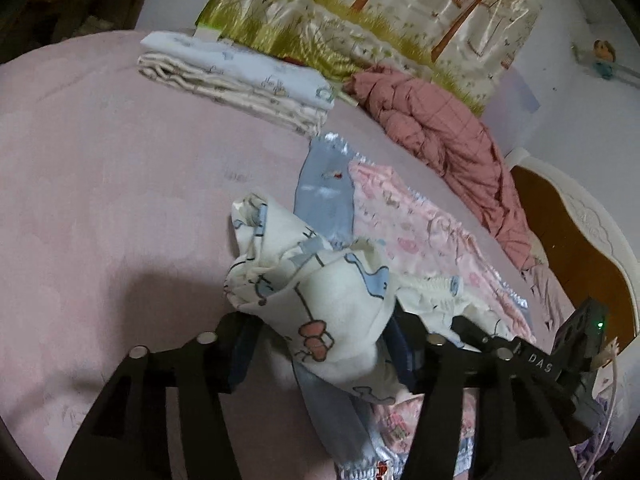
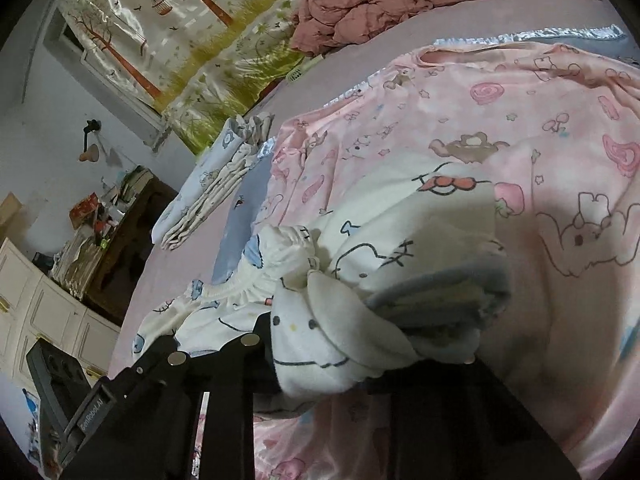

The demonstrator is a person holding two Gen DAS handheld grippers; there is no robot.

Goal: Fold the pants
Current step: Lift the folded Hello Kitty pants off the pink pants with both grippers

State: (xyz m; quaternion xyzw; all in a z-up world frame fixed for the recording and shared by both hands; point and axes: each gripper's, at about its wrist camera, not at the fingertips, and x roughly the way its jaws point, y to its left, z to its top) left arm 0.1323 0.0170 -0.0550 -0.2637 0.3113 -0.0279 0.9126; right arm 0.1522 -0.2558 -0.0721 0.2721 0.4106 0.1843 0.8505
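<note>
Pink bed | "DAS" left hand-held gripper, "GenRobot.AI" right hand-held gripper both grasping pants

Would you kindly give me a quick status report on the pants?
Both grippers, left and right, have white cartoon-print pants bunched between their jaws. Pants crumpled, unfolded. Pink blanket underneath; nothing in the way.

The bed, sheeted in pale pink, carries a folded cream stack, a rumpled rose quilt (toward the headboard), and a pink cartoon-print blanket over a grey-blue cloth.
</note>
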